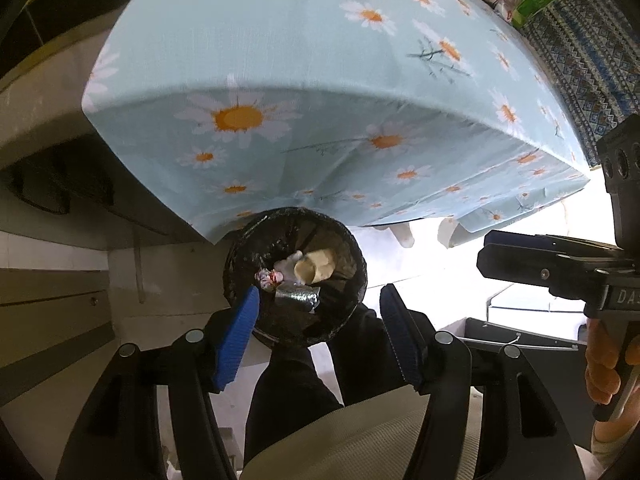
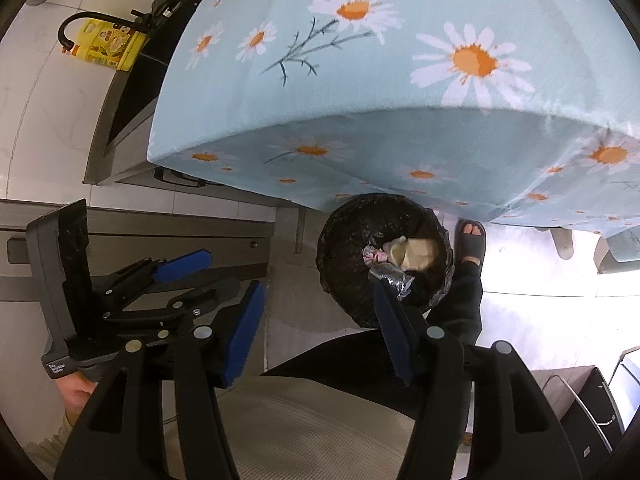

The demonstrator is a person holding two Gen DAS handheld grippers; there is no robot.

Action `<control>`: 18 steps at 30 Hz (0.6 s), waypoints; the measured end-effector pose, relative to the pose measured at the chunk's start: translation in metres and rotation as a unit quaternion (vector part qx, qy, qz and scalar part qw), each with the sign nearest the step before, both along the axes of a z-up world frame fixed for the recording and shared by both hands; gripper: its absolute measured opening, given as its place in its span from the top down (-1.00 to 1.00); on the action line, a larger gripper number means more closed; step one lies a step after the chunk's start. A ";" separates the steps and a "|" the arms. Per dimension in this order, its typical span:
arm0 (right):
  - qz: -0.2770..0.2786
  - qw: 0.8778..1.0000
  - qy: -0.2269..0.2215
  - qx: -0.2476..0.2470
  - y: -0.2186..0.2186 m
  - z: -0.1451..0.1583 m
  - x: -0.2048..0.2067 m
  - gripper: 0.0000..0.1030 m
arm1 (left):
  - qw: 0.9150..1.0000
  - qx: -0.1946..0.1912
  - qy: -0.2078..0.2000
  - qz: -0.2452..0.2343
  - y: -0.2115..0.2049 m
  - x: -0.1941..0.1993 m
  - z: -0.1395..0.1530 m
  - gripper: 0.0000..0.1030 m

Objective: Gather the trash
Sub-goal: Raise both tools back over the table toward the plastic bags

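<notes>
Ahead of both tools spreads the daisy-cloth table (image 1: 280, 60). Below its edge, between the left tool's (image 1: 320, 312) parted, empty fingers, sits the black-lined bin (image 1: 240, 248), holding a cream cup (image 1: 316, 268), foil wrapper (image 1: 296, 298) and crumpled paper (image 1: 270, 279). The right tool (image 2: 318, 312) gapes likewise, empty.

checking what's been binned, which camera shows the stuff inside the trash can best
The left wrist view: it looks almost straight down into the trash can, so the paper cup, foil wrapper and crumpled wrapper show clearly. The right wrist view shows the same items smaller, with one tong finger overlapping the can's near rim.
</notes>
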State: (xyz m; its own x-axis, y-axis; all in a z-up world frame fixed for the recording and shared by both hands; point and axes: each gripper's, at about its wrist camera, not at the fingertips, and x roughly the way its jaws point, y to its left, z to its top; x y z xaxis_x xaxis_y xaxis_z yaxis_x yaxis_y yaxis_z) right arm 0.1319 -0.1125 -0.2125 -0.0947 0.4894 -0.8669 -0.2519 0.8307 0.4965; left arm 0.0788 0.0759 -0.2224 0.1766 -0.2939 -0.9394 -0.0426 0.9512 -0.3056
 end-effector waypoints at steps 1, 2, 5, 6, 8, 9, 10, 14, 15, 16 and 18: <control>-0.002 1.000 -0.002 0.000 -0.001 0.002 0.000 -0.11 | 1.000 0.001 -0.004 0.000 0.000 0.001 0.004 -0.18; -0.004 1.000 -0.005 0.000 -0.003 0.004 0.001 -0.11 | 1.000 0.000 -0.007 0.000 0.000 0.001 0.007 -0.18; -0.008 1.000 -0.017 0.001 -0.008 0.016 0.004 -0.11 | 1.000 0.002 -0.023 -0.001 -0.001 0.005 0.021 -0.18; -0.009 1.000 -0.020 0.002 -0.009 0.019 0.005 -0.11 | 1.000 0.003 -0.026 -0.001 -0.003 0.006 0.024 -0.18; -0.011 1.000 -0.027 0.003 -0.012 0.025 0.007 -0.11 | 0.999 0.005 -0.033 -0.002 -0.005 0.008 0.031 -0.18; -0.012 0.999 -0.031 0.004 -0.014 0.029 0.008 -0.11 | 0.999 0.006 -0.037 -0.003 -0.007 0.009 0.036 -0.18; -0.014 0.999 -0.035 0.005 -0.016 0.033 0.008 -0.11 | 0.999 0.007 -0.040 -0.004 -0.008 0.010 0.038 -0.18; -0.021 0.999 -0.047 0.009 -0.025 0.045 0.013 -0.11 | 0.999 0.007 -0.052 -0.005 -0.010 0.015 0.053 -0.18; -0.025 0.998 -0.049 0.012 -0.029 0.048 0.015 -0.11 | 0.998 0.007 -0.055 -0.003 -0.010 0.018 0.056 -0.18; -0.028 0.998 -0.052 0.013 -0.032 0.051 0.017 -0.11 | 0.998 0.008 -0.058 -0.001 -0.010 0.020 0.060 -0.18; -0.030 0.998 -0.057 0.015 -0.036 0.056 0.021 -0.12 | 0.998 0.011 -0.066 0.001 -0.011 0.024 0.068 -0.18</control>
